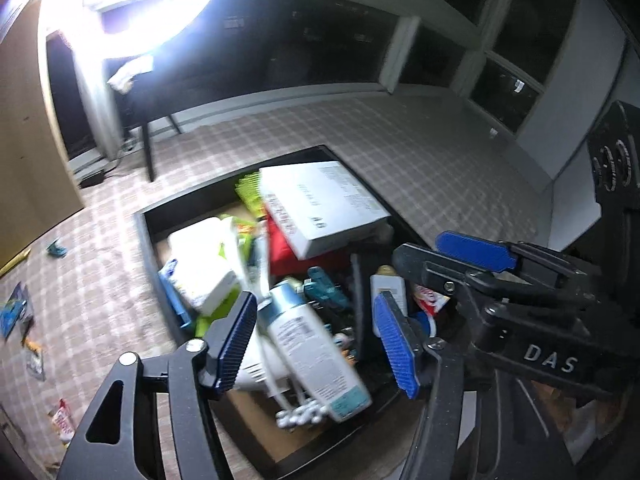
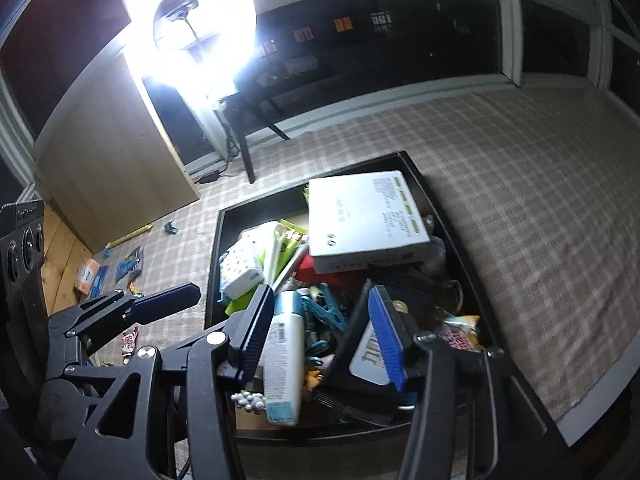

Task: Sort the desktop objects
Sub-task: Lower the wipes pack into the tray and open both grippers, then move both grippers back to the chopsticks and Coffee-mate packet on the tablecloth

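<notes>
A black tray (image 1: 146,224) (image 2: 214,256) on the checked cloth is full of clutter: a white box (image 1: 320,204) (image 2: 364,220), a white tube with a teal cap (image 1: 316,356) (image 2: 282,356), teal clips (image 1: 326,286) (image 2: 320,312), a string of white beads (image 1: 304,414) (image 2: 250,400), a small bottle (image 1: 388,294). My left gripper (image 1: 320,344) hangs open above the tube, holding nothing. My right gripper (image 2: 320,336) is open above the tray's near end, empty. The right gripper also shows in the left wrist view (image 1: 460,268), and the left gripper in the right wrist view (image 2: 160,304).
Small packets (image 1: 16,312) (image 2: 108,272) and a teal clip (image 2: 172,227) lie scattered on the cloth left of the tray. A bright ring light (image 2: 204,28) and a black table leg (image 2: 246,156) stand behind. A wooden panel (image 2: 112,160) is at the left.
</notes>
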Motion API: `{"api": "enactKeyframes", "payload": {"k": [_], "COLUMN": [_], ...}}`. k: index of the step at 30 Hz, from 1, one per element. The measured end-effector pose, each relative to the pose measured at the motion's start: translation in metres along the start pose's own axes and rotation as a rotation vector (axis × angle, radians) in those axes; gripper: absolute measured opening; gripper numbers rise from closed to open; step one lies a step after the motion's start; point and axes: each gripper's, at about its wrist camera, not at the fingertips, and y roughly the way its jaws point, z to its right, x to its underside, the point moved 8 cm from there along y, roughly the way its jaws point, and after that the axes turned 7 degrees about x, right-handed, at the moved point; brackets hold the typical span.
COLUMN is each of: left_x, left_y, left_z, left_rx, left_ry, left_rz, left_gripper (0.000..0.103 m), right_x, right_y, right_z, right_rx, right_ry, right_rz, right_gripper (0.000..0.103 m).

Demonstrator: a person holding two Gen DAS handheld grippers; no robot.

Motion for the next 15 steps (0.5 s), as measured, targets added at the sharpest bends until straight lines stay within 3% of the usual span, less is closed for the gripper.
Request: {"api": "enactKeyframes", "payload": {"k": [8, 15], "left_x": [0.027, 0.064], "left_y": [-0.029, -0.064], "left_z": [-0.066, -0.14], "left_rx": [-0.087, -0.167], "left_ry": [-0.12, -0.272], "left_rz": [0.014, 0.026], "left_gripper": [0.061, 0.061], "right_x": [0.006, 0.023], "right_y": [0.011, 0.031], "right_z": [-0.053, -0.124], "right_rx": [-0.036, -0.108], "right_ry": [-0.065, -0.164], "right_rz": [0.01, -0.038], "right_gripper": [0.059, 0.059]}}
